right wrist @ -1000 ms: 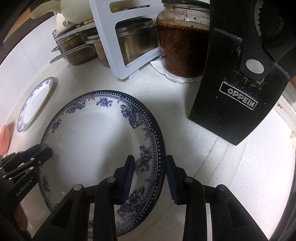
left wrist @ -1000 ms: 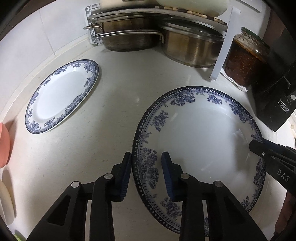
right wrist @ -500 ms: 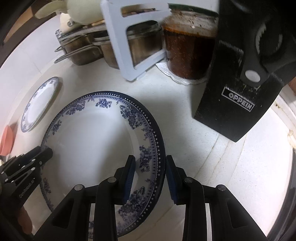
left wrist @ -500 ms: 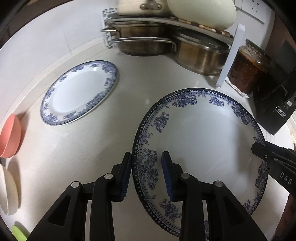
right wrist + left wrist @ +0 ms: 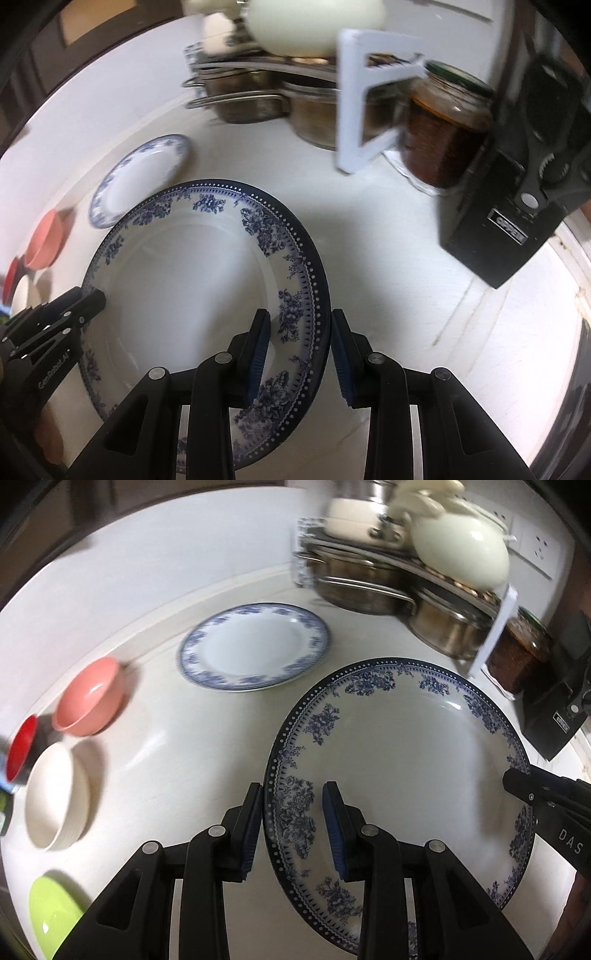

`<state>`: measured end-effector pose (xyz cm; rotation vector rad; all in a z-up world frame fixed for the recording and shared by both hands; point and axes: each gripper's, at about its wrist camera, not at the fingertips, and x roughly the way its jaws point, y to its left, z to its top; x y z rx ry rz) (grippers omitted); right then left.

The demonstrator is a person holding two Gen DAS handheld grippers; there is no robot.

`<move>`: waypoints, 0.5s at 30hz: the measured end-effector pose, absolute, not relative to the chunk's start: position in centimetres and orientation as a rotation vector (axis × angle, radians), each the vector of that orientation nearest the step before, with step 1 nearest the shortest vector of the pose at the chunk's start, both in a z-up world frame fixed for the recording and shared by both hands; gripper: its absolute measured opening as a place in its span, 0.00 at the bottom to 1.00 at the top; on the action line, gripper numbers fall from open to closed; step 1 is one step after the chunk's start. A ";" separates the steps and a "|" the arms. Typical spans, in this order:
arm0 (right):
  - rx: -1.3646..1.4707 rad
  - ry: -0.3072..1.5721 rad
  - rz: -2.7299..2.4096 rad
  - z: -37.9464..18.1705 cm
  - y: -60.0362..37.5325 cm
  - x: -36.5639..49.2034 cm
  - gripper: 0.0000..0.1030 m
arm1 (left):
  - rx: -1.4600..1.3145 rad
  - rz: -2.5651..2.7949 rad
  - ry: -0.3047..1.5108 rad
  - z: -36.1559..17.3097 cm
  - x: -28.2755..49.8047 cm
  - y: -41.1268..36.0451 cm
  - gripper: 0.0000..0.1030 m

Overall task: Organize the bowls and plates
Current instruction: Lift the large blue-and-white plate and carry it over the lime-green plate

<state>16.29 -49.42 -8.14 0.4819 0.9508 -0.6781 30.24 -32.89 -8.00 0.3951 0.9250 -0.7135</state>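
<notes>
A large blue-flowered plate (image 5: 402,760) is held in the air between both grippers, above the white counter. My left gripper (image 5: 292,830) is shut on its left rim. My right gripper (image 5: 300,354) is shut on its right rim (image 5: 314,295). A smaller blue-rimmed plate (image 5: 255,646) lies flat on the counter at the back; it also shows in the right wrist view (image 5: 140,177). At the left stand a pink bowl (image 5: 88,698), a cream bowl (image 5: 55,794), a red bowl (image 5: 20,747) and a green bowl (image 5: 51,912).
A white rack (image 5: 495,635) with steel pots (image 5: 362,587) and a cream lidded pot (image 5: 461,554) stands at the back right. A jar of dark sauce (image 5: 443,136) and a black knife block (image 5: 509,206) stand to the right. The wall runs behind.
Both grippers have lifted the large plate and carried it back and leftward; the small plate and the bowls have come further into view.
</notes>
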 end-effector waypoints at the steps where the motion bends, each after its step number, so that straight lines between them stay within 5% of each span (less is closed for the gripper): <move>1: 0.472 0.949 -0.667 -7.9 -48.8 16.6 0.33 | 0.389 -0.706 0.924 -7.8 30.3 -32.3 0.32; 15: 0.376 0.941 -0.538 -5.7 -40.9 19.4 0.33 | 0.296 -0.574 0.913 -6.0 31.1 -22.5 0.32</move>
